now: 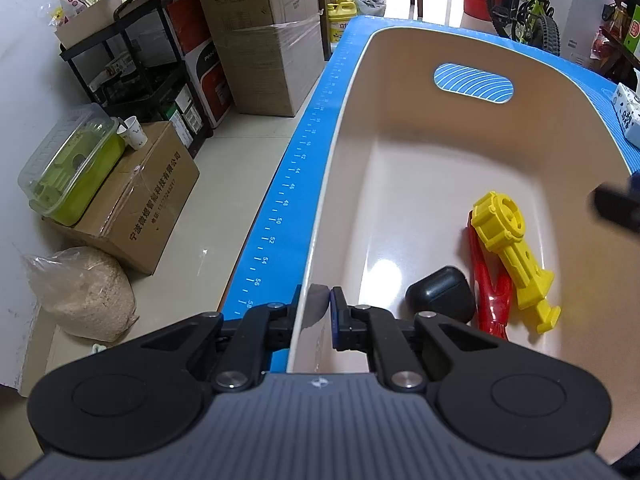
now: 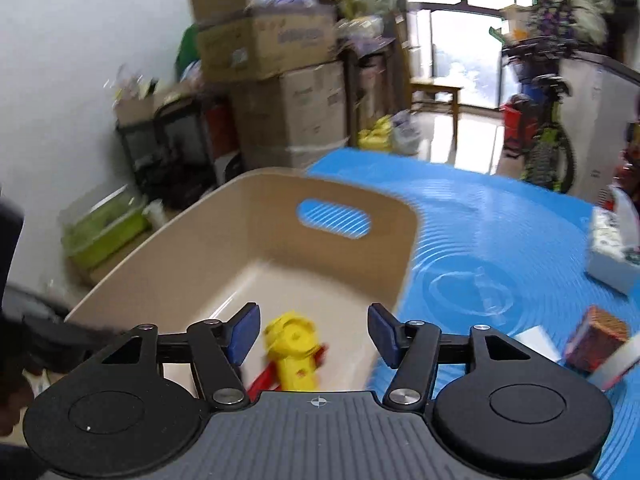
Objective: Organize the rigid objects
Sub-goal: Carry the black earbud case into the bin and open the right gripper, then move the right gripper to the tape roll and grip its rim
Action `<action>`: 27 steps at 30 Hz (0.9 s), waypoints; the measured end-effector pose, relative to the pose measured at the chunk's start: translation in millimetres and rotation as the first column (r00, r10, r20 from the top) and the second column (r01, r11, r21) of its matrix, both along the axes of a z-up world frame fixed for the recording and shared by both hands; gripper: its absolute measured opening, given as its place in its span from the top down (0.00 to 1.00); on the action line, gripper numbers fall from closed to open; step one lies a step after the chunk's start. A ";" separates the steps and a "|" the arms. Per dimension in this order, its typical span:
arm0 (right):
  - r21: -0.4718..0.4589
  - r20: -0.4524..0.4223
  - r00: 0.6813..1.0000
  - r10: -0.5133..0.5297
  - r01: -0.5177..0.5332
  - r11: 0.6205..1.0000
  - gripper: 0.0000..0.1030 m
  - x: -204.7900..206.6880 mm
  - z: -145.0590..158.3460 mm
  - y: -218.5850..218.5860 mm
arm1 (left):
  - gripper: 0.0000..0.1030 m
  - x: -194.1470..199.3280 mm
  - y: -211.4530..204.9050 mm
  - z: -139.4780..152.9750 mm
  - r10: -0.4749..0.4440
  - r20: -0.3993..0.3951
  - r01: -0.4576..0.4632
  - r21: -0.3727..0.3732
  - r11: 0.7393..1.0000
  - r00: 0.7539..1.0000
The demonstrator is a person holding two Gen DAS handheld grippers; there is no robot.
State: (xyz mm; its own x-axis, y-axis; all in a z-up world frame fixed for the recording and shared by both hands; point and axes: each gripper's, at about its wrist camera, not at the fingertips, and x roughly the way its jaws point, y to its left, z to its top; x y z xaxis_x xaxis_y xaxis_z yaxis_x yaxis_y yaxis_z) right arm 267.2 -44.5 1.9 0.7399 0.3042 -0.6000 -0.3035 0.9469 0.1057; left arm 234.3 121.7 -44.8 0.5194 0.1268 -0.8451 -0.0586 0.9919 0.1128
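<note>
A beige plastic bin (image 1: 420, 128) stands on the blue mat (image 1: 296, 184). Inside it lie a yellow toy part (image 1: 510, 252), a red toy piece (image 1: 490, 296) under it and a black rounded case (image 1: 440, 294). My left gripper (image 1: 314, 308) is shut on the bin's near left rim. My right gripper (image 2: 314, 334) is open and empty above the bin (image 2: 256, 240), over the yellow toy part (image 2: 294, 352) and red piece (image 2: 266, 378). The right wrist view is blurred.
Cardboard boxes (image 1: 260, 40), a black shelf (image 1: 132, 64) and a sack (image 1: 84, 292) stand on the floor at the left. On the mat at the right lie a tissue pack (image 2: 612, 248), a small patterned box (image 2: 596, 338) and a clear ring-shaped item (image 2: 468, 284).
</note>
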 end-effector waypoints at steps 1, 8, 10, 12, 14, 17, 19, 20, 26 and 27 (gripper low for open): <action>0.009 0.013 1.000 -0.025 0.025 1.000 0.31 -0.3 4.3 -8.5 | 0.88 -0.2 -0.2 0.6 0.001 0.002 -0.001 0.000 1.000 1.000; 0.022 0.045 0.967 -0.250 0.249 0.968 0.28 4.4 8.8 -81.3 | 0.88 0.2 -0.1 0.7 0.004 -0.001 -0.004 -0.002 1.000 1.000; -0.017 0.058 0.945 -0.322 0.324 0.946 0.27 6.4 3.6 -98.0 | 0.87 0.1 -0.3 0.9 0.005 -0.001 -0.005 -0.002 1.000 1.000; -0.070 0.081 0.919 -0.385 0.391 0.918 0.25 7.4 -1.9 -111.4 | 0.88 -0.3 -0.6 1.5 0.005 -0.001 -0.005 -0.002 1.000 1.000; -0.089 0.072 0.893 -0.444 0.450 0.889 0.24 11.4 -8.6 -126.7 | 0.87 -0.3 0.0 1.2 0.005 -0.001 -0.005 -0.001 1.000 1.000; -0.092 0.036 0.857 -0.514 0.515 0.852 0.23 14.7 -22.5 -148.5 | 0.87 -1.5 -0.7 1.2 0.005 0.000 -0.005 0.006 1.000 1.000; -0.107 0.011 0.836 -0.549 0.547 0.830 0.23 18.4 -33.3 -160.1 | 0.87 -1.6 -0.5 0.9 0.007 -0.002 -0.007 0.007 1.000 1.000; -0.115 0.002 0.827 -0.563 0.559 0.821 0.23 19.2 -38.2 -165.4 | 0.87 -1.7 -0.4 1.0 0.007 -0.002 -0.007 0.007 1.000 1.000; -0.093 -0.054 0.797 -0.601 0.596 0.798 0.23 26.3 -60.8 -187.5 | 0.87 -2.4 0.3 0.9 0.009 -0.001 -0.009 0.010 1.000 1.000; -0.084 -0.064 0.794 -0.604 0.599 0.796 0.23 27.5 -64.0 -189.8 | 0.87 -2.5 -0.2 1.1 0.009 -0.001 -0.009 0.010 1.000 1.000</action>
State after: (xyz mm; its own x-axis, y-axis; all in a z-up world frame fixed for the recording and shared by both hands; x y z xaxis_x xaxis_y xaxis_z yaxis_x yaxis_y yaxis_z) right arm 294.7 -234.3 -62.2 0.7089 -0.2220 -0.6694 0.3367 0.9406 0.0447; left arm 231.9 121.4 -43.8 0.5174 0.1398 -0.8442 -0.0672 0.9902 0.1227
